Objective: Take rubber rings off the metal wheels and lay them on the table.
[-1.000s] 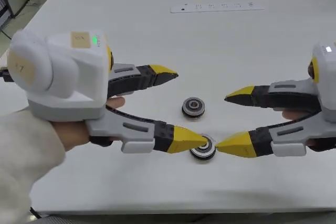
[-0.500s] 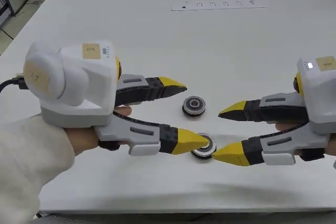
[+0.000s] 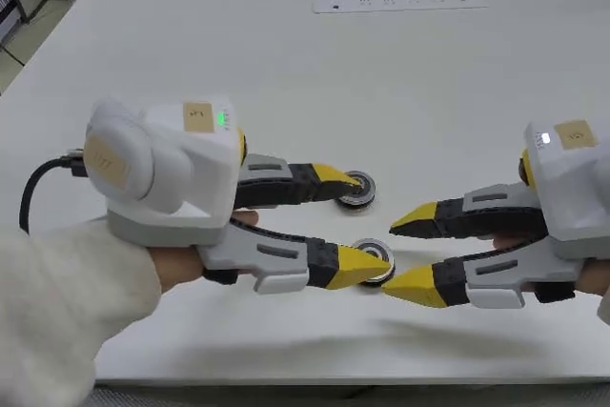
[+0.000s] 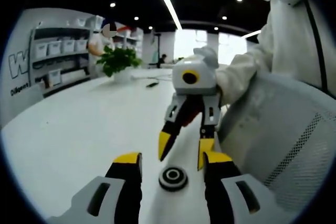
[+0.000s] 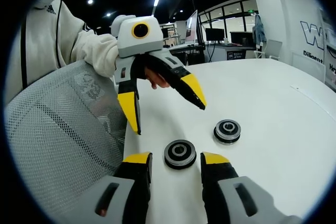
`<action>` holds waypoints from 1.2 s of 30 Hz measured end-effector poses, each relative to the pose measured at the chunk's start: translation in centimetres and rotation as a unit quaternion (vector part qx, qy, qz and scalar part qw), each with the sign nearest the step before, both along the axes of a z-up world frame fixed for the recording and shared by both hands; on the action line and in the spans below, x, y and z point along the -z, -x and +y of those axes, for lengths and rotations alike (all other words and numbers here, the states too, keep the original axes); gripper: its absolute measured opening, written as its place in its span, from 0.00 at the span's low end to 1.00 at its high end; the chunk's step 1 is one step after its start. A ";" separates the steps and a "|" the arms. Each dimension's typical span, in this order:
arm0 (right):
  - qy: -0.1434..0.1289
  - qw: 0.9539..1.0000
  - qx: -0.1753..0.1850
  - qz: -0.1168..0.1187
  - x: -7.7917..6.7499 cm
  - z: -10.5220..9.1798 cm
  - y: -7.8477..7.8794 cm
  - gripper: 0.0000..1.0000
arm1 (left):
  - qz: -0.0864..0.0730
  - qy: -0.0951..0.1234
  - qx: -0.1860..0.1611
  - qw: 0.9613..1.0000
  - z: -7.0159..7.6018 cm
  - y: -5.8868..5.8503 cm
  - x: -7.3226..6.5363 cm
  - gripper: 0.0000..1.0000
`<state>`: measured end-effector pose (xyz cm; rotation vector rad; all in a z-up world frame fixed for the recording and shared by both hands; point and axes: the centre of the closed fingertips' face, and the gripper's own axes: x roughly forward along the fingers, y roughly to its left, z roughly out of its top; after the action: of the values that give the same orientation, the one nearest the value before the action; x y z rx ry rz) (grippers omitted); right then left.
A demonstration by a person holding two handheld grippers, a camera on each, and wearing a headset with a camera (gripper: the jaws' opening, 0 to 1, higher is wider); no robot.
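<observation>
**Head view:** over the last second both grippers have closed in on the near wheel [image 3: 375, 256], and the camera has shifted too. The left gripper [image 3: 357, 218] has pushed forward, so its upper finger now reaches the far wheel [image 3: 358, 190] while its lower tip overlaps the near one. The right gripper [image 3: 389, 256] has dropped lower and come closer from the other side. Judging by this, the grab is being lined up. Both wheels lie flat on the tabletop [image 3: 286, 64], and no ring is off yet.

**Left gripper view:** its own fingers are spread wide and hold nothing. The near wheel [image 4: 173, 178] lies between them, and I cannot tell whether they touch it. The right gripper [image 4: 184, 150] faces in just beyond.

**Right gripper view:** the fingers are parted and empty, and their tips flank the near wheel [image 5: 180, 153], just beside its dark rubber ring [image 5: 180, 164]. The far wheel [image 5: 228, 130] sits near it, apart.
</observation>
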<state>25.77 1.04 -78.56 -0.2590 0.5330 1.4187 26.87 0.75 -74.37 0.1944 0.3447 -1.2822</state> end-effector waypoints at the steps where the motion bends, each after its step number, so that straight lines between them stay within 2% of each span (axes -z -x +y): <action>1: 0.003 1.000 0.000 0.000 0.2 0.0 0.0 0.34 | 0.003 0.000 0.000 1.000 0.0 0.0 0.2 0.47; 13: 0.022 1.000 0.002 -0.003 1.2 -0.1 -0.2 0.28 | 0.030 -0.012 -0.003 0.999 0.1 0.0 2.3 0.42; 18: 0.019 1.000 0.007 0.000 1.3 -0.1 -0.2 0.26 | 0.037 -0.012 -0.006 0.999 -0.1 -0.2 2.7 0.41; 22: 0.020 1.000 0.007 0.001 1.4 -0.1 -0.2 0.25 | 0.035 -0.009 -0.009 0.999 -0.1 -0.4 2.7 0.38; 29: 0.020 1.000 0.008 0.003 1.5 -0.1 -0.2 0.22 | 0.041 -0.025 0.002 0.999 -0.4 0.2 3.9 0.35; 36: 0.022 1.000 0.009 0.003 1.6 -0.2 -0.2 0.21 | 0.033 -0.033 0.009 0.999 -0.5 0.3 4.1 0.31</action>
<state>25.95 0.88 -80.16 -0.2839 0.5705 1.3916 26.57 0.25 -78.49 0.2130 0.4426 -1.2977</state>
